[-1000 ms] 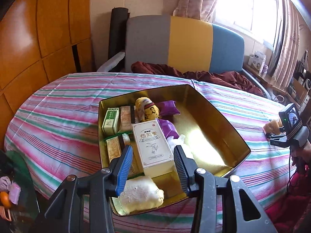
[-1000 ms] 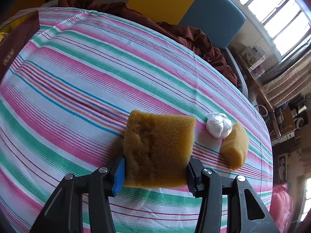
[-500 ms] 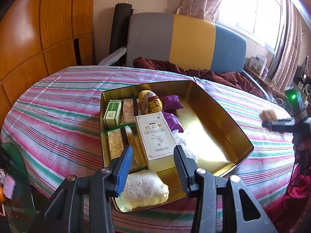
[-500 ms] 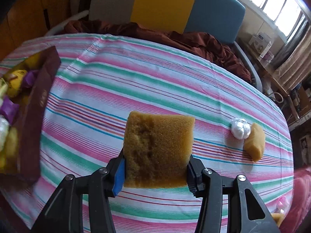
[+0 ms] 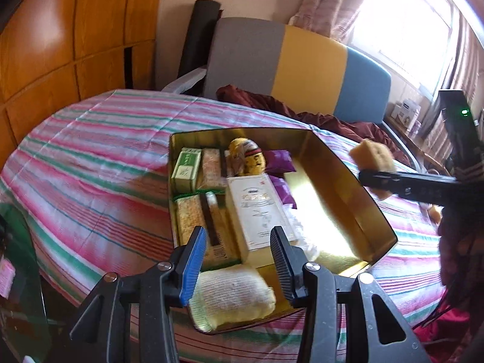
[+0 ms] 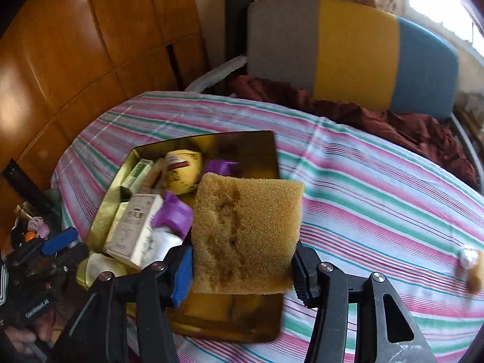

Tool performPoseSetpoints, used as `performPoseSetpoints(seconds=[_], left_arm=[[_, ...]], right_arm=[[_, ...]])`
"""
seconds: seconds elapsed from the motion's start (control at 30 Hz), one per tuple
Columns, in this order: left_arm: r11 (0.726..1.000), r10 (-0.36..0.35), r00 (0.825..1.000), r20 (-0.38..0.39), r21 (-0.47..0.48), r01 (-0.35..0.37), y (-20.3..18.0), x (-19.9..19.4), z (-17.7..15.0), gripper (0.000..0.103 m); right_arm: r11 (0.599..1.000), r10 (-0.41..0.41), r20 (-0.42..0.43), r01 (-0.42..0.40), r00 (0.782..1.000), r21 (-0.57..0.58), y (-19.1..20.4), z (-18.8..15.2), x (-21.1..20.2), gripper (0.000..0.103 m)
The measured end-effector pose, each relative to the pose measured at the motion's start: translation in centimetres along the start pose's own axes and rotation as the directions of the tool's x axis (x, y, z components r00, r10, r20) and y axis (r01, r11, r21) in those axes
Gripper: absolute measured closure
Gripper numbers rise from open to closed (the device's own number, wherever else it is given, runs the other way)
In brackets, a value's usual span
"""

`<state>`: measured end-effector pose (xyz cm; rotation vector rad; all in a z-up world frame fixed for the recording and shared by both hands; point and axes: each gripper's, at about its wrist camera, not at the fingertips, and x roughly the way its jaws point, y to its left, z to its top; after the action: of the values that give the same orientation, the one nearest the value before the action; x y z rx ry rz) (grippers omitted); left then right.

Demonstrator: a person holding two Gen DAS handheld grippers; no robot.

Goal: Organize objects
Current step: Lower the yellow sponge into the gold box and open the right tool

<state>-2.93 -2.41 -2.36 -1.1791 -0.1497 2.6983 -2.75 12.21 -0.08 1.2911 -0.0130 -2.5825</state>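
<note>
Sponge [image 6: 246, 236], a tan-brown porous slab with a darker stained streak down its face, sits squeezed between the two fingers of the right gripper [image 6: 242, 267]. It stands on edge, its broad face toward the wrist camera and its long axis running up from the jaws, slightly wider at the top.

From the left: the left gripper [image 5: 239, 260] hangs with its jaws parted and nothing between them, over the near end of the gold tin [image 5: 338, 169]. Inside the tin lie a green box [image 5: 186, 171] at the far left, two wrapped bars just beside it, a white box [image 5: 261, 211] lying lengthwise in the middle, a yellow plush toy [image 5: 248, 158] and purple packets toward the far wall, and a pale cloth bundle [image 5: 233, 298] at the near edge. The tin's right half shows bare gold floor. Further right, the sponge is held in the air above the tin's right rim, over the striped tablecloth [image 5: 90, 163].

Half a second ago the sponge was out over the open cloth with the tin at the far left of the right wrist view; now the tin lies directly behind and below it. A white ball [image 6: 469, 258] with a yellow piece touching it lies at the far right edge.
</note>
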Motion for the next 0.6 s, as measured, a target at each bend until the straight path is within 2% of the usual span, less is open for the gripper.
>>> performPoseSetpoints(seconds=[0.17,0.2,0.23,0.3,0.47,0.6], left_arm=[[0.999,-0.004,1.000,-0.012,-0.032,0.003,1.0,0.3,-0.1,0.059],[0.999,-0.001,1.000,-0.014,-0.033,0.001,1.0,0.4,-0.1,0.059],[0.999,-0.001,1.000,-0.015,-0.035,0.000,1.1,0.5,-0.1,0.059],[0.999,-0.001,1.000,-0.020,-0.034,0.000,1.1,0.6,-0.1,0.059],[1.000,0.004,1.000,-0.023,-0.029,-0.004,1.1,0.8,-0.3,0.059],[1.000,0.009,0.999,-0.033,-0.020,-0.010,0.9,1.0,-0.5,0.059]], right_arm=[[1.000,-0.018,-0.050,0.019,0.999,0.020,1.5,1.2,4.3,0.045],[1.000,-0.007,-0.068,0.009,0.998,0.029,1.6,1.4,5.3,0.039],[0.999,0.015,-0.077,-0.012,0.997,0.035,1.7,1.5,6.0,0.028],[0.999,0.027,-0.074,-0.025,0.997,0.032,2.0,1.4,6.8,0.015],[0.999,0.032,-0.061,-0.032,0.998,0.001,2.6,0.6,6.7,0.014],[0.999,0.041,-0.048,-0.041,0.998,0.007,2.1,-0.2,5.3,0.009]])
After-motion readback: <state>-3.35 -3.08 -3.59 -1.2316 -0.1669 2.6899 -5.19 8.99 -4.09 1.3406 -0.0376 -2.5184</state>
